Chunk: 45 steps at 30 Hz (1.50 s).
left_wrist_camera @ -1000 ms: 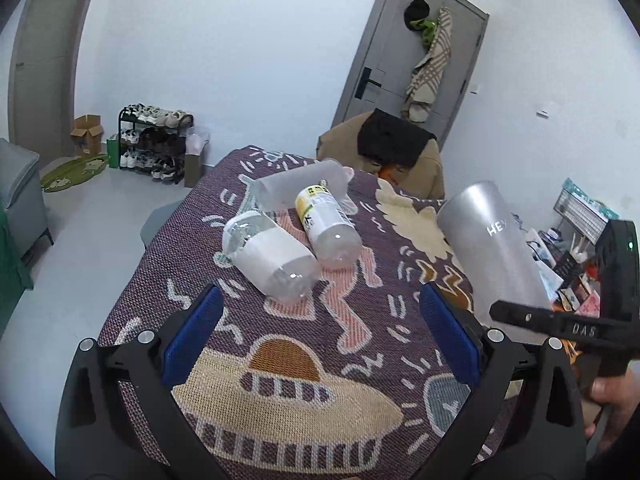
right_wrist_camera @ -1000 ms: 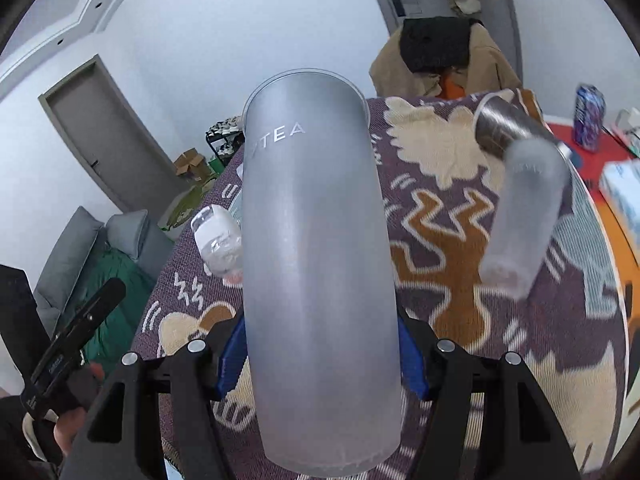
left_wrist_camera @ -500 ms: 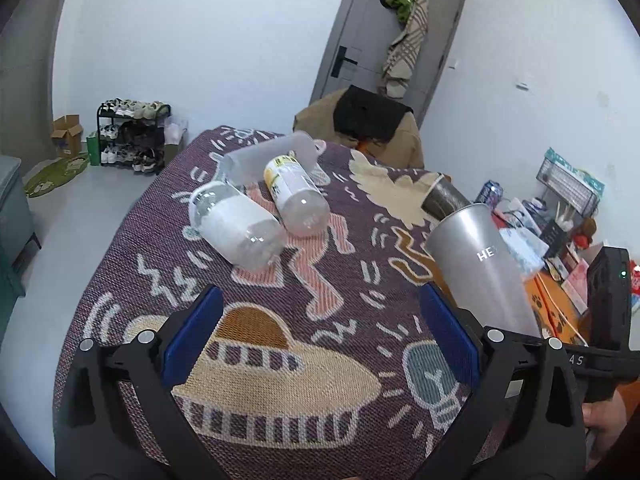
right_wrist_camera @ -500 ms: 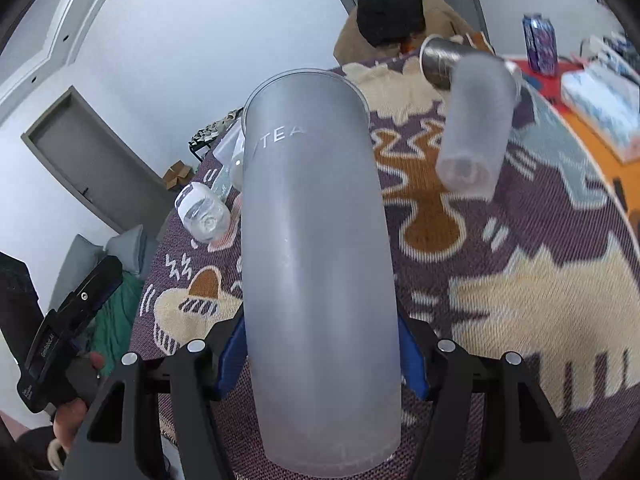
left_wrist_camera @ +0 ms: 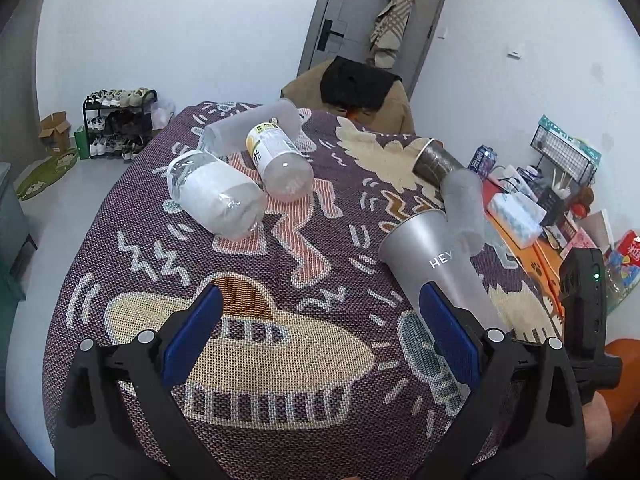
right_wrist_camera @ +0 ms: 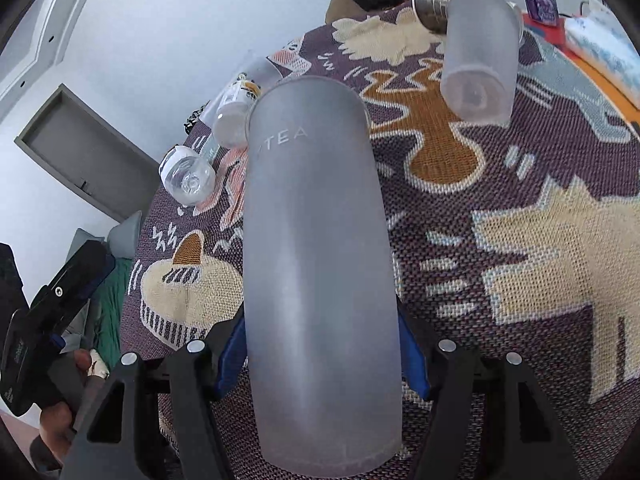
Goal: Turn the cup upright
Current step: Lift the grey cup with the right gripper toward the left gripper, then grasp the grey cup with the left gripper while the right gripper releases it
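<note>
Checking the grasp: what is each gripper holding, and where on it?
Right gripper clamps the frosted grey cup around its narrower base end. Left gripper holds nothing.

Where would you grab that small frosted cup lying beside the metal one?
Probably across its mid-body, coming down from above with one finger on each long side. The small frosted cup lies on its side, base facing the right wrist camera, and the metal cup crowds its far end.
</note>
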### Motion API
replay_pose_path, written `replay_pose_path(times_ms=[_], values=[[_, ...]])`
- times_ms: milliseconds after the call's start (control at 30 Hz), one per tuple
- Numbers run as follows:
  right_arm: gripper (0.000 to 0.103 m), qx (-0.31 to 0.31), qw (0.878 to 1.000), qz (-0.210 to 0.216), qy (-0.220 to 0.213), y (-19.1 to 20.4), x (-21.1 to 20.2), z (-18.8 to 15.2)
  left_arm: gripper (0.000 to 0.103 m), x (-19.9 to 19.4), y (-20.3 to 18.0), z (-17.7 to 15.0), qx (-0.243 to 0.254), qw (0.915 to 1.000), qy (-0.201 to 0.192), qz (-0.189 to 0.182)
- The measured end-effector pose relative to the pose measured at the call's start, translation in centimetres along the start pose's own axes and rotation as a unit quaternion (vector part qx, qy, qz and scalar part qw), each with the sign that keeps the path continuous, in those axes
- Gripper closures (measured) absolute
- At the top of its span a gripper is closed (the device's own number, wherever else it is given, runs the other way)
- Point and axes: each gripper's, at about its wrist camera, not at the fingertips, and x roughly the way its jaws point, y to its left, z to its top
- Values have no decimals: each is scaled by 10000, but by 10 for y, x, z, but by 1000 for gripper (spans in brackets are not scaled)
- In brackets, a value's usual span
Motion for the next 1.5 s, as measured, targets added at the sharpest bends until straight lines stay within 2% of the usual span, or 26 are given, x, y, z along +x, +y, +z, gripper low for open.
replay_pose_path(times_ms=[33,133,300,433,700,1033,1267,1500], values=[[37,7,10000,45,-24,0,-2,0,5,1,-1,1,2,10000,18,-15],[24,-52,9997,126,-206,-1,-14,1,5,3,-4,3,35,10000,38,-70],[20,-71,9986,91,-510,-9,-37,2,5,10,-12,10,58,9997,119,-219],[8,-140,9967,-14,-800,-16,-57,0,5,19,-18,15,-2,9989,258,-397],[8,-259,9920,-397,-1168,-31,-80,-2,5,40,-31,25,-141,9945,562,-875],[8,-97,9869,-649,-1475,-54,-91,-13,5,68,-40,40,-429,9852,927,-1375],[8,29,9851,-780,-1530,-65,-95,-19,6,105,-48,40,-763,9682,1570,-1793],[8,148,9842,-851,-1547,-74,-101,-29,6,141,-59,34,-996,9540,2049,-1950]])
